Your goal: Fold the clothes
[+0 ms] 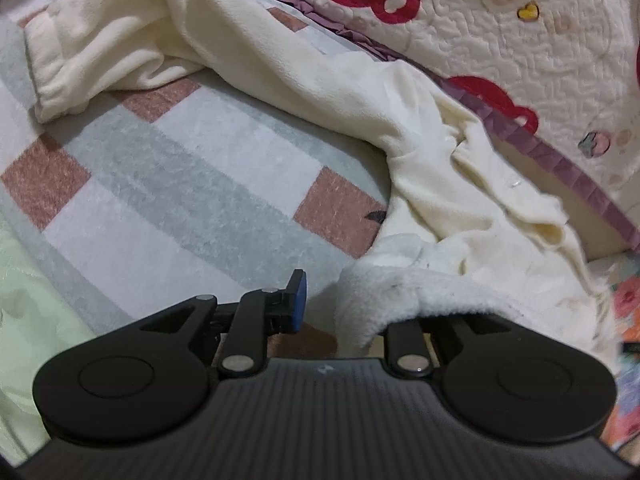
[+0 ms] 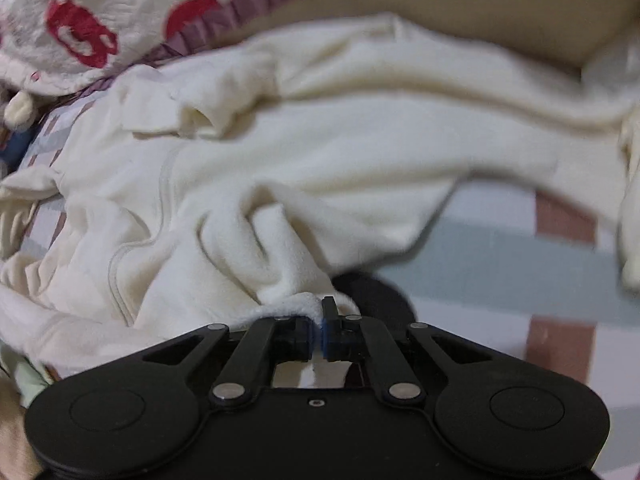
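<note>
A cream fleece garment (image 1: 280,52) lies crumpled across the checked bed sheet (image 1: 180,184), with one sleeve and its cuff (image 1: 48,68) stretched to the upper left. On my left gripper (image 1: 322,296) the blue pad of the left finger (image 1: 298,300) stands free, with a strip of sheet showing beside it. A thick white fold of the garment (image 1: 400,292) drapes over its right finger and hides it. In the right wrist view the garment (image 2: 320,160) fills the middle. My right gripper (image 2: 318,314) is shut on a bunched edge of it (image 2: 296,304).
A quilted cover with red shapes and a purple border (image 1: 520,60) (image 2: 80,32) lies bunched along the far side of the bed. A pale green cloth (image 1: 24,280) sits at the left. A dark rounded shape (image 2: 376,292) shows just behind my right gripper.
</note>
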`<move>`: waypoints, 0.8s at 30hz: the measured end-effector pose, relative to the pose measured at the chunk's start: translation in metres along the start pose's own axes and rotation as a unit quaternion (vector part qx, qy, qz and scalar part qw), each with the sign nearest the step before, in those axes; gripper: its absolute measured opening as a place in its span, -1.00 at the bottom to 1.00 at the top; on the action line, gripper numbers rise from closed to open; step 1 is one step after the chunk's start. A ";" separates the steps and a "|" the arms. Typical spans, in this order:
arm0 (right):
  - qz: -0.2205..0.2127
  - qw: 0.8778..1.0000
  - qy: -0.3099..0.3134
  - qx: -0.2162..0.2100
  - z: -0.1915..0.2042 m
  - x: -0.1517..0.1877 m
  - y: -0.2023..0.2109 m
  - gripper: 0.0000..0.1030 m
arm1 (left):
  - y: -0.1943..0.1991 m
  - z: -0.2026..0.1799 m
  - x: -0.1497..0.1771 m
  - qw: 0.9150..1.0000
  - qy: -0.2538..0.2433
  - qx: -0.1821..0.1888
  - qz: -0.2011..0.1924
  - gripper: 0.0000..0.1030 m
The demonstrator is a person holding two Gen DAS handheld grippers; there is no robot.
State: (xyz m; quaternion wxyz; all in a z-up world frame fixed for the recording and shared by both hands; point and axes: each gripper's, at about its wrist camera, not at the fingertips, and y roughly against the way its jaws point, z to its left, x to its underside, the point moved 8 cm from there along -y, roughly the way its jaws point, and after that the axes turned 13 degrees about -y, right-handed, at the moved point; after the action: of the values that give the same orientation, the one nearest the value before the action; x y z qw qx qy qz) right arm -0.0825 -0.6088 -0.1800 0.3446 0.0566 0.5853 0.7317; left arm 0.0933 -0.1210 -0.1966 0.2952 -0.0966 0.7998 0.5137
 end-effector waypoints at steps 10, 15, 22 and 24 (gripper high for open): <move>-0.109 0.982 0.148 0.032 0.041 0.002 0.158 -0.91 | 0.076 -0.042 -0.009 0.985 -0.146 -0.001 -0.090 -0.92; -0.135 0.978 0.161 0.012 0.037 0.013 0.219 -0.92 | 0.184 -0.048 -0.032 0.976 -0.117 0.045 -0.180 -0.92; -0.134 0.981 0.138 -0.003 0.005 0.062 0.231 -0.92 | 0.196 -0.051 0.030 0.985 -0.106 0.048 -0.124 -0.92; -0.122 0.983 0.137 0.001 -0.002 0.072 0.223 -0.93 | 0.191 -0.051 0.042 0.986 -0.125 0.030 -0.109 -0.92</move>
State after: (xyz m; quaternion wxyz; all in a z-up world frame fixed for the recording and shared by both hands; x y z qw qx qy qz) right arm -0.2350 -0.5866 -0.0039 0.3481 -0.1160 0.6300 0.6845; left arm -0.0467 -0.0726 -0.0593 0.4497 -0.1093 0.7562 0.4625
